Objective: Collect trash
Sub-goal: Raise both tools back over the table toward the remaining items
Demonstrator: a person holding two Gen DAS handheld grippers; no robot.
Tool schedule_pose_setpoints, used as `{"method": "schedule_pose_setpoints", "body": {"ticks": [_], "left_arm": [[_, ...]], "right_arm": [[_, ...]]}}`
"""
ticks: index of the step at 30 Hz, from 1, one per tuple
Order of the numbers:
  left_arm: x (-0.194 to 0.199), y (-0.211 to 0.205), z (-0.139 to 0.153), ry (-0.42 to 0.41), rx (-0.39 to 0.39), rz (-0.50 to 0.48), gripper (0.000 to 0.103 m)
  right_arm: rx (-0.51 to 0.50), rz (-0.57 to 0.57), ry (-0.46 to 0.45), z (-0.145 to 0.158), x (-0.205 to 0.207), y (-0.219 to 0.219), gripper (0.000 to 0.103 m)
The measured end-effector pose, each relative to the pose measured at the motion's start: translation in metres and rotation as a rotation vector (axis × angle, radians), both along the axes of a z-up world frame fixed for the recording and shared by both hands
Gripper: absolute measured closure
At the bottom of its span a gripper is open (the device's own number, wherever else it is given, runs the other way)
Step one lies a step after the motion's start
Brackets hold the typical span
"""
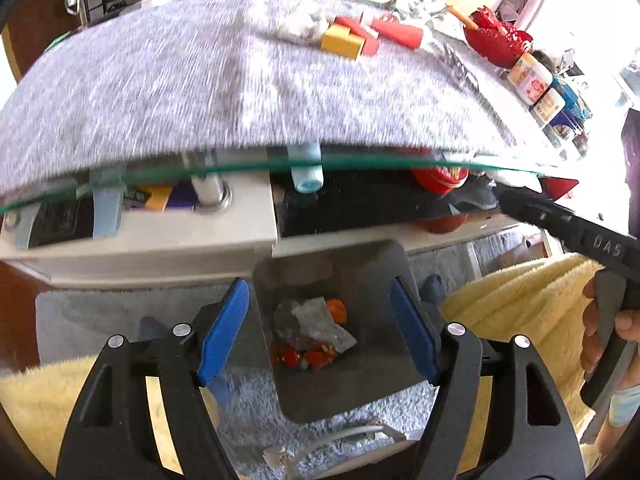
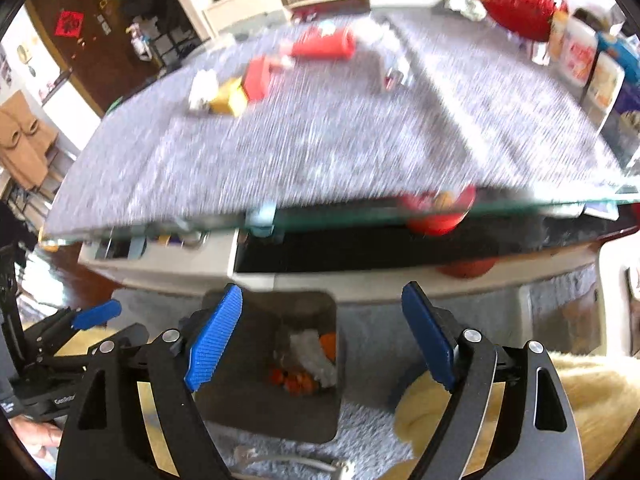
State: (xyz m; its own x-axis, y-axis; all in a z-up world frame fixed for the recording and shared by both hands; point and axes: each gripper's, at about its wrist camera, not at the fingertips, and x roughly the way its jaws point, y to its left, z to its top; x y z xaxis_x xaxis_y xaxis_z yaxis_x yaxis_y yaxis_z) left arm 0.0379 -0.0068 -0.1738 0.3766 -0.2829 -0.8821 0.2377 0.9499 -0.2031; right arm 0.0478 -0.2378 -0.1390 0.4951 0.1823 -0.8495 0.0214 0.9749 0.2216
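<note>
Grippers, both with blue pads spread apart and holding nothing: left gripper [image 1: 318, 328] and right gripper [image 2: 320, 340] hang over the floor in front of the table, each looking down into the bin.

Bin [image 1: 372, 384]: grey, square, open-topped, on a pale shaggy rug [image 1: 248, 400] just below the table front. Contents: crumpled pale paper or foil [image 1: 320, 320] and orange-red scraps [image 1: 304, 356] at the bottom.

Yellow towel or blanket [image 1: 528, 304]: either side of the bin, close to both grippers. White cable [image 1: 328, 438] lies on the rug nearest the camera.

Table: glass edge [image 1: 280, 166] under a grey cloth [image 1: 200, 88], with a shelf of clutter beneath.

Remaining trash, far side of the cloth: yellow box [image 1: 343, 42], red box [image 1: 362, 36], red tube-shaped wrapper [image 1: 398, 34], white crumpled tissue [image 1: 302, 24]. All well apart from the grippers.

Not trash, judging by look: red basket [image 1: 498, 42] and jars [image 1: 528, 78] along the right edge.

Handling note: next pick probably wants a rise clear of the glass edge before reaching forward; take the nearest box first, closing on its flat faces. Blurred frames; finer detail cannot be told.
</note>
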Motion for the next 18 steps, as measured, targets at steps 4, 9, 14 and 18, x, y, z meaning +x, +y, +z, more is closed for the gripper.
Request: {"method": "schedule_pose_setpoints", "body": {"ticks": [4, 9, 14, 18], "left_arm": [[0.020, -0.007, 0.005, -0.016, 0.007, -0.011, 0.034], [0.052, -0.016, 0.012, -0.035, 0.000, -0.027, 0.034], [0.081, -0.029, 0.021, -0.075, 0.009, -0.043, 0.030], [0.103, -0.038, 0.023, -0.080, 0.001, -0.052, 0.030]], "right_arm": [[-0.007, -0.038, -0.041, 0.012, 0.020, -0.016, 0.020], [0.012, -0.079, -0.069, 0.014, 0.047, -0.036, 0.020], [0.023, -0.095, -0.075, 0.011, 0.075, -0.045, 0.024], [0.046, -0.088, -0.070, 0.008, 0.095, -0.046, 0.028]]}}
